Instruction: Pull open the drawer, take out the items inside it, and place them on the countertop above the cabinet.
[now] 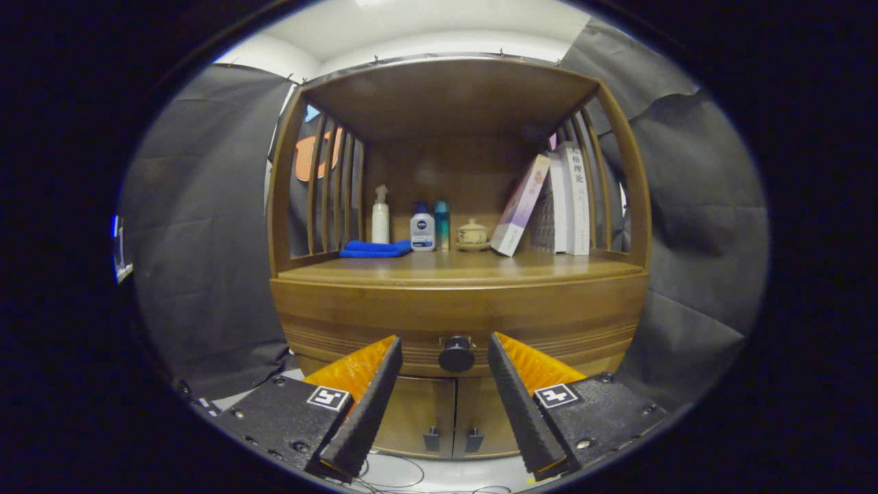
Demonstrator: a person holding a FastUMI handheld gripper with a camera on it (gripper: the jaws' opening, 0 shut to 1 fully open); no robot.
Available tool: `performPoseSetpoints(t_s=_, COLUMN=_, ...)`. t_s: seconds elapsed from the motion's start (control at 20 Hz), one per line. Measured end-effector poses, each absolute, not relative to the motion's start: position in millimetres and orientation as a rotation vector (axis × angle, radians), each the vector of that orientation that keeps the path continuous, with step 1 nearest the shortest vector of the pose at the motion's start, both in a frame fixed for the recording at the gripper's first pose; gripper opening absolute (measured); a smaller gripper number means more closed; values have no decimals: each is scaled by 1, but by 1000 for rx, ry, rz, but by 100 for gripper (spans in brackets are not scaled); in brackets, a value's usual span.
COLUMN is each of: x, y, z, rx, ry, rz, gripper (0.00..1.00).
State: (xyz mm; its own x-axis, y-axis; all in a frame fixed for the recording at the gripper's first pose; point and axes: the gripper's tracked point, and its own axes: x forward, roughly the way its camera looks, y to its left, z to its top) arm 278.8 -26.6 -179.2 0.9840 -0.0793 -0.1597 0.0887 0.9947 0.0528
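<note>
Ahead, the gripper gapes wide and empty, fingers flanking the closed drawer's knob.

The gripper faces a wooden cabinet, its fingers spread wide with the drawer knob between their tips, untouched. The drawer is closed. On the countertop above stand a white spray bottle, a folded blue cloth, a white bottle, a teal bottle, a lidded cup on a saucer, and books, one leaning. Two closed doors sit below the drawer.
</note>
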Motion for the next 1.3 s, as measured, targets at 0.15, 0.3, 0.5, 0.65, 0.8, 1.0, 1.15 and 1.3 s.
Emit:
performPoseSetpoints(t_s=0.15, x=312, y=-39, z=-199, rx=100, ry=179, rz=-108, gripper=79)
performPoseSetpoints(t_s=0.3, x=331, y=-44, z=-213, rx=144, ry=186, rz=-115, gripper=74)
performPoseSetpoints(t_s=0.5, x=347, y=-46, z=-225, rx=149, ry=195, rz=-126, gripper=58)
performPoseSetpoints(t_s=0.65, x=353, y=-46, z=-227, rx=178, ry=175, rz=-151, gripper=53)
performPoseSetpoints(t_s=0.8, x=354, y=-48, z=-229, rx=188, ry=160, rz=-171, gripper=52)
performPoseSetpoints(t_s=1.0, x=351, y=-49, z=-231, rx=179, ry=202, rz=-158, gripper=41)
performPoseSetpoints(t_s=1.15, x=344, y=-49, z=-230, rx=186, ry=226, rz=-151, gripper=37)
performPoseSetpoints(t_s=1.3, x=319, y=-47, z=-230, rx=189, ry=240, rz=-137, gripper=35)
